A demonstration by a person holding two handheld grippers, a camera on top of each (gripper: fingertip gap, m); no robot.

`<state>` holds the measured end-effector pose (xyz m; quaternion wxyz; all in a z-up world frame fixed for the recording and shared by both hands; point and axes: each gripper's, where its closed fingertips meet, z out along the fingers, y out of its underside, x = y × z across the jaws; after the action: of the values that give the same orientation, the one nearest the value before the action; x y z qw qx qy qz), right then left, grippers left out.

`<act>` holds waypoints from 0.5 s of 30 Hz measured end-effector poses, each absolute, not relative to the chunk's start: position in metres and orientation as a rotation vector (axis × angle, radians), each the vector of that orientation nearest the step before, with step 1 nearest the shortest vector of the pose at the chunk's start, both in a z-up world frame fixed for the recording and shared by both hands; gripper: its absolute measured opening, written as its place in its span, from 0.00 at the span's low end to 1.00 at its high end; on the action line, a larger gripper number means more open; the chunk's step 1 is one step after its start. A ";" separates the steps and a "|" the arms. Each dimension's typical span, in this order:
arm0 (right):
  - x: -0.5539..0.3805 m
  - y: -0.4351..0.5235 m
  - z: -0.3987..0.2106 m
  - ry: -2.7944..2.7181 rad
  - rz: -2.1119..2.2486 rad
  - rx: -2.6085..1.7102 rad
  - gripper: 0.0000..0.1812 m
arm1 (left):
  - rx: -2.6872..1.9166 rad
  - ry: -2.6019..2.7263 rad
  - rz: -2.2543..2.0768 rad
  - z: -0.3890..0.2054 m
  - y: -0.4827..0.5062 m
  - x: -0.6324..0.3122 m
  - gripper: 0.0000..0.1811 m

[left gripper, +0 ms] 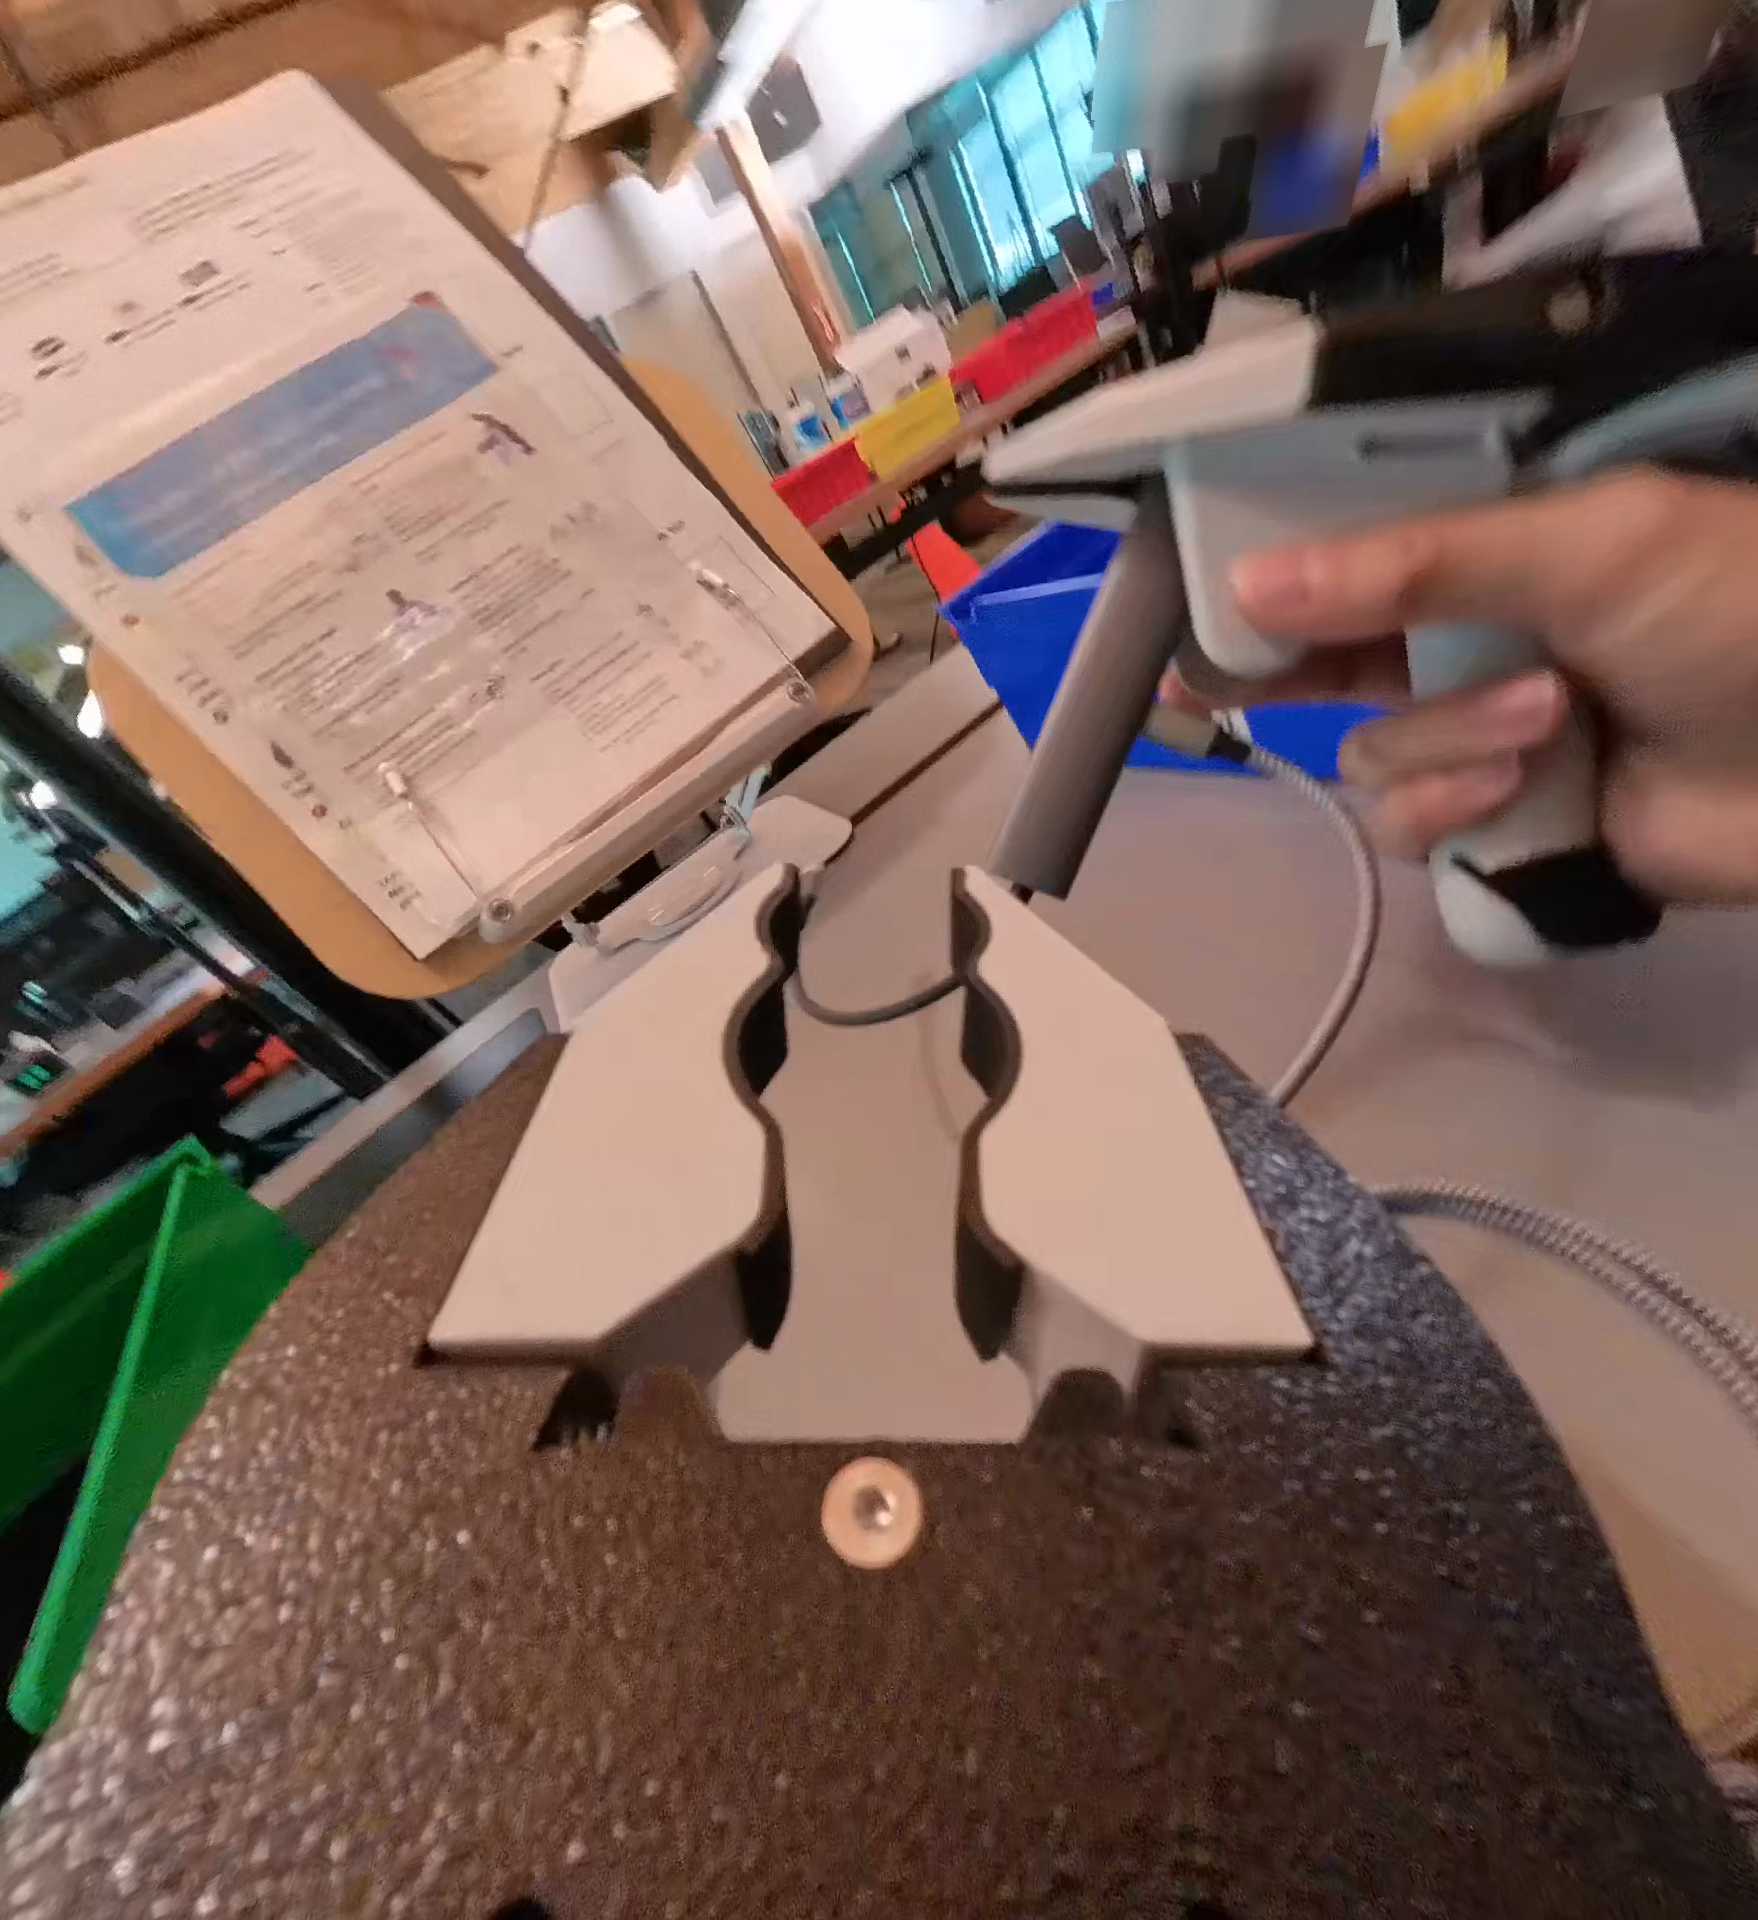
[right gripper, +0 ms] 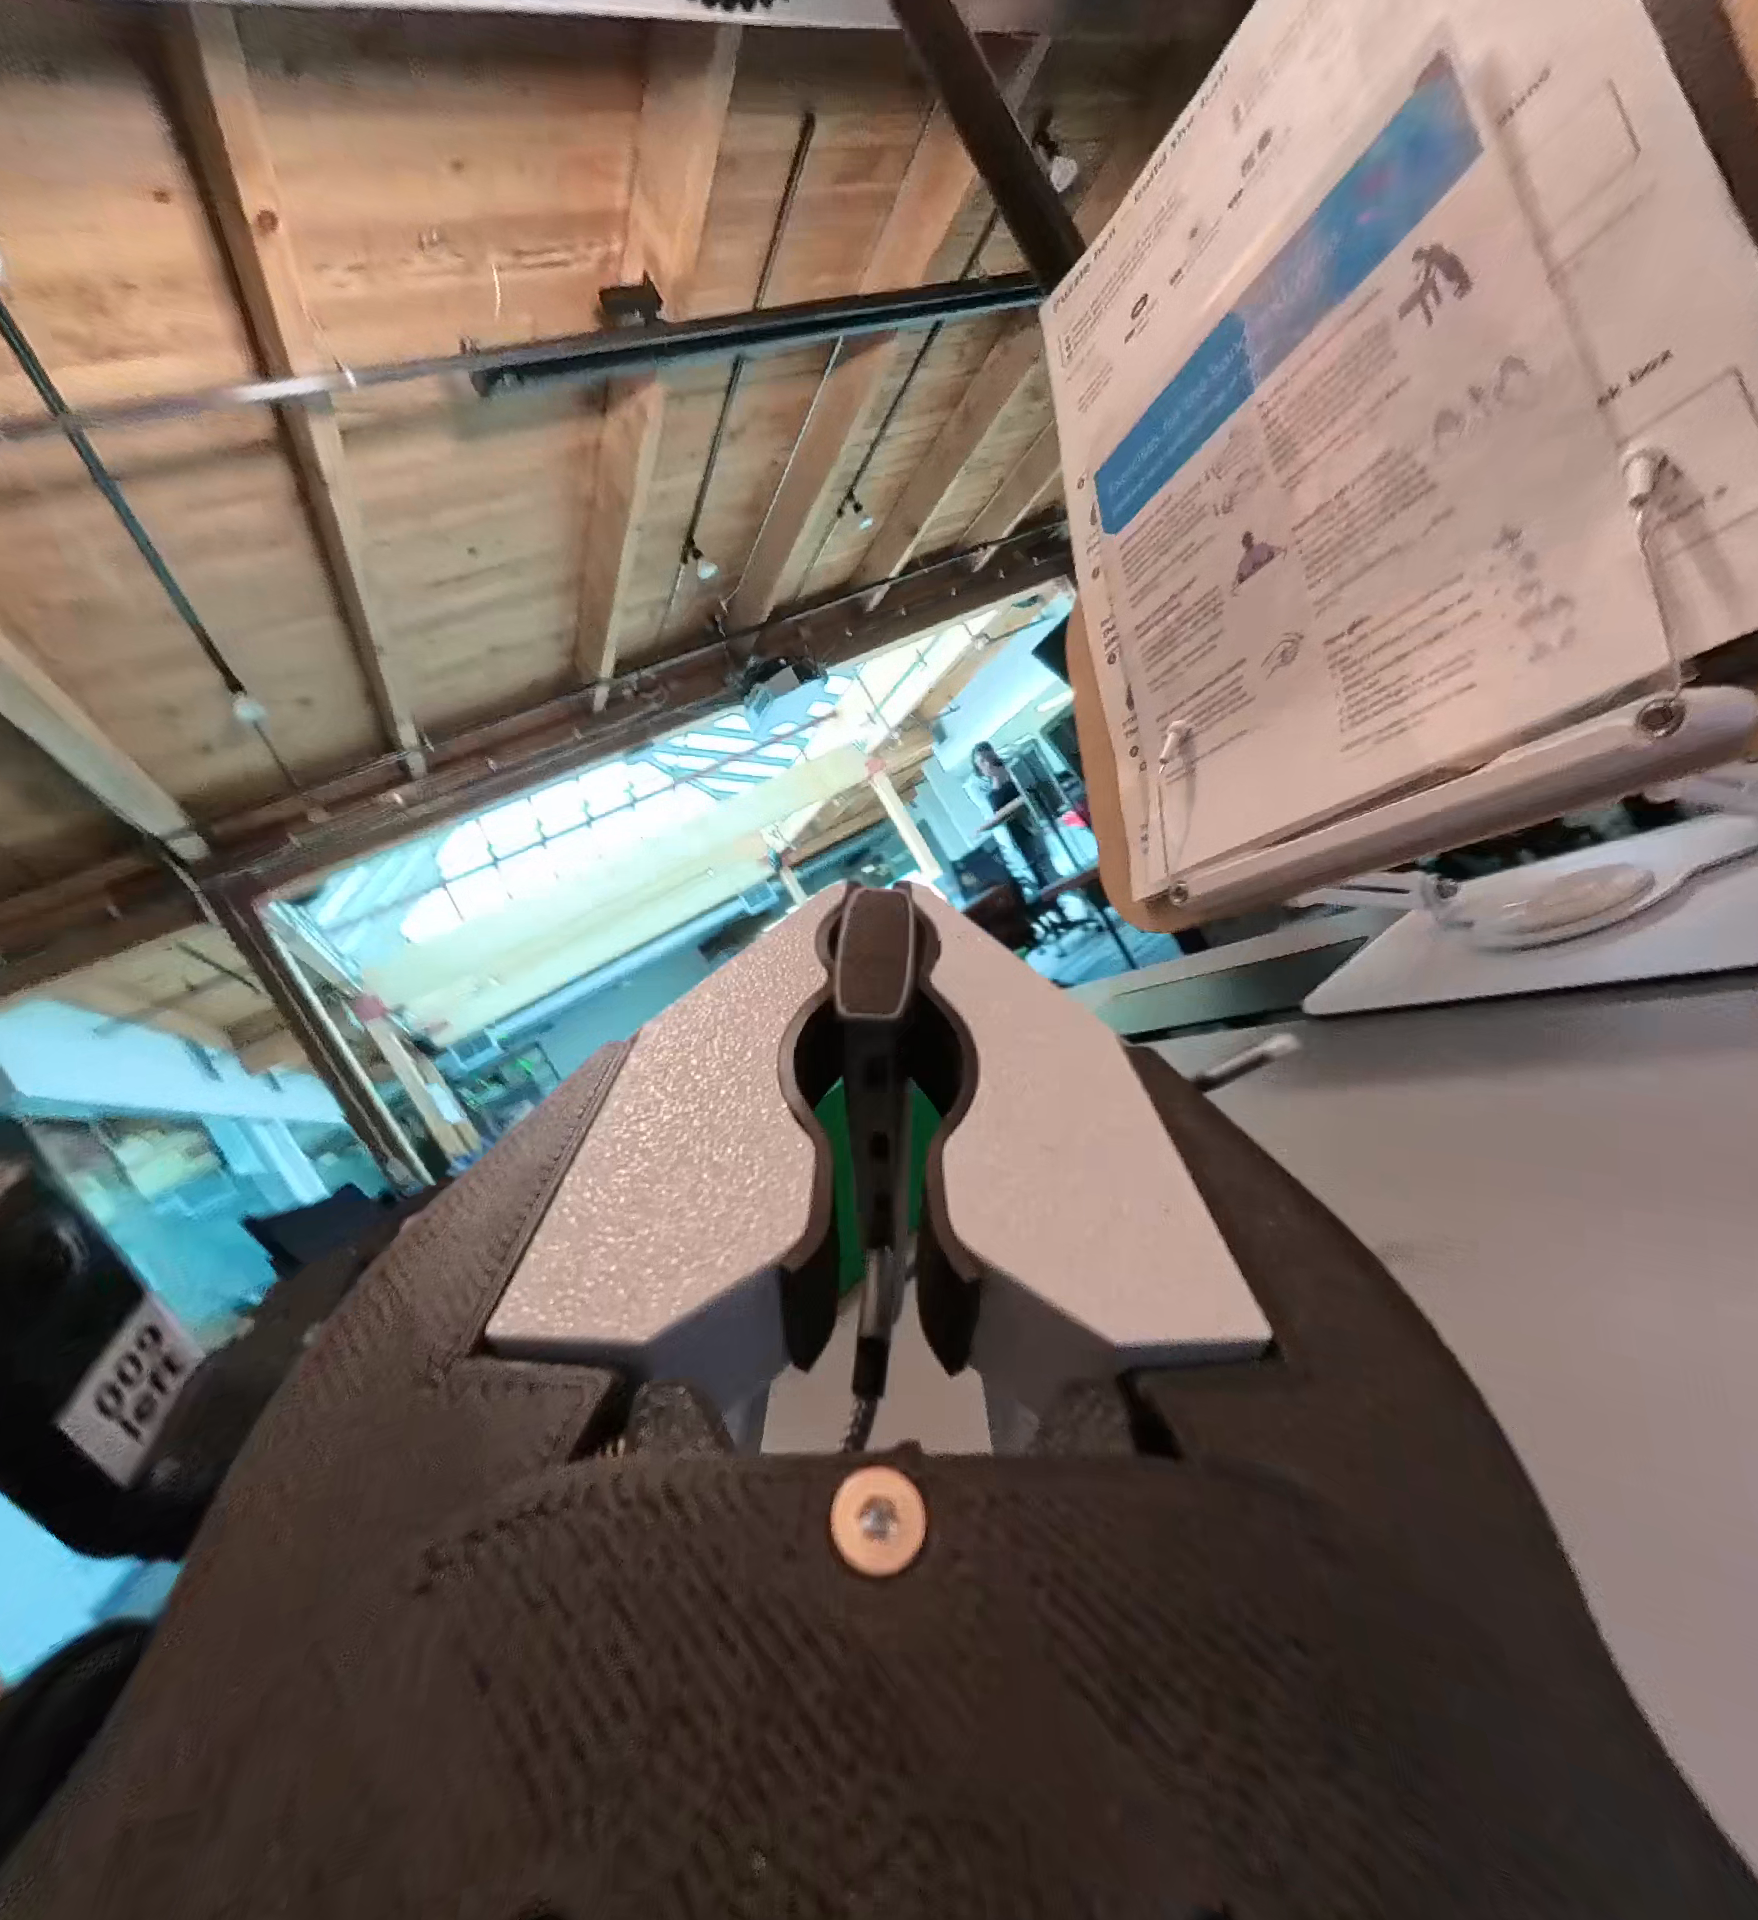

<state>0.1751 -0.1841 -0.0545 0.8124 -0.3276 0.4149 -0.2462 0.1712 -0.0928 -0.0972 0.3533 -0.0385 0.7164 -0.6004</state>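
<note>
The right gripper (right gripper: 880, 925) is clenched on a slim black-and-grey connector plug (right gripper: 873, 971) with a braided cable, raised off the grey tabletop (right gripper: 1540, 1195). The left gripper (left gripper: 875, 904) gapes, empty, above that tabletop, near a white document stand holding a printed sheet (left gripper: 335, 499).

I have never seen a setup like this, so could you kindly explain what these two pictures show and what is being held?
A person holds a hand-held gripper in each hand; each carries a camera looking along its two grey fingers. The left wrist view shows the left hand-held gripper, open and empty above a grey table. Nearby are a document stand, a green bin, a blue bin, and a hand holding the other one. The right hand-held gripper is shut on a slim dark bar trailing a braided cable.
</note>
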 end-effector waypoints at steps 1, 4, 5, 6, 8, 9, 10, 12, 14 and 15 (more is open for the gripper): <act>0.175 -0.186 -0.054 0.892 -0.493 -0.659 0.02 | -0.028 1.867 -1.491 -0.102 -0.098 0.169 0.17; 0.175 -0.179 -0.054 0.888 -0.415 -0.632 0.02 | 0.213 1.858 -1.257 -0.114 -0.116 0.164 0.20; 0.176 -0.180 -0.056 0.906 -0.412 -0.616 0.03 | 0.272 1.859 -1.196 -0.119 -0.123 0.162 0.20; 0.177 -0.182 -0.058 0.917 -0.417 -0.612 0.03 | 0.305 1.854 -1.145 -0.123 -0.128 0.162 0.19; 0.176 -0.185 -0.057 0.910 -0.405 -0.603 0.03 | 0.322 1.808 -1.066 -0.126 -0.133 0.164 0.16; 0.175 -0.185 -0.056 0.909 -0.399 -0.594 0.04 | 0.314 1.777 -1.039 -0.125 -0.135 0.166 0.18; 0.176 -0.188 -0.057 0.920 -0.418 -0.586 0.03 | 0.317 1.782 -1.025 -0.128 -0.138 0.167 0.20; 0.173 -0.191 -0.052 0.899 -0.435 -0.580 0.02 | 0.368 1.860 -1.066 -0.135 -0.143 0.154 0.23; 0.170 -0.192 -0.048 0.883 -0.414 -0.560 0.02 | 0.377 1.890 -1.140 -0.131 -0.145 0.143 0.25; 0.170 -0.190 -0.047 0.874 -0.394 -0.569 0.02 | 0.352 1.890 -1.142 -0.129 -0.144 0.145 0.25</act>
<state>0.1696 -0.1895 -0.0470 0.8486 -0.2702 0.4145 -0.1871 0.1452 -0.1439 -0.1292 0.4373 0.1414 0.7601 -0.4594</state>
